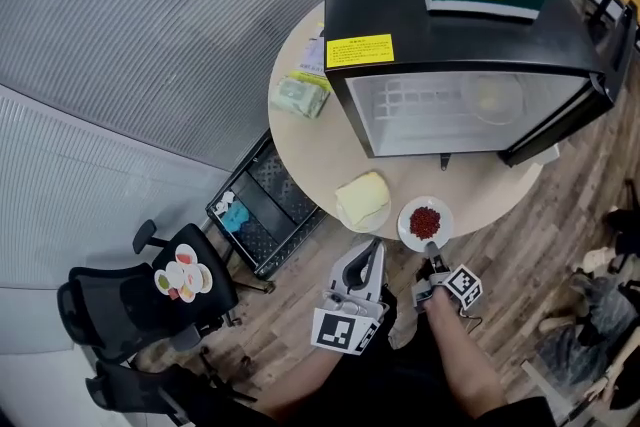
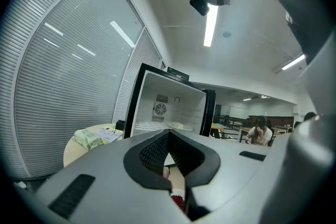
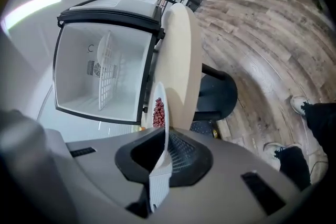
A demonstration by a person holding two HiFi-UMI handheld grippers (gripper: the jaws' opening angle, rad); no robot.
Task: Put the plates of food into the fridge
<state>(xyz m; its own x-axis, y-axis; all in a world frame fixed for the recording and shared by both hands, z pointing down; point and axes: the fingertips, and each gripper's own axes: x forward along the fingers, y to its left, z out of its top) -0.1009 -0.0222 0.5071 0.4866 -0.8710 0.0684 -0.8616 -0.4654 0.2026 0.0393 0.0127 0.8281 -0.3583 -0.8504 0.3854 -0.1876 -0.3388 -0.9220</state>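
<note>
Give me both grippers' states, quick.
Left gripper: closed, holding nothing.
Right gripper: closed on the rim of the plate of red food.

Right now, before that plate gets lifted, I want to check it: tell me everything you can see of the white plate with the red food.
The white plate is round and shallow, smooth like ceramic or plastic, with a heap of small red pieces at its middle. It lies flat at the near edge of the round beige table, in front of the open fridge. The right gripper has its jaws closed on the plate's near rim.
</note>
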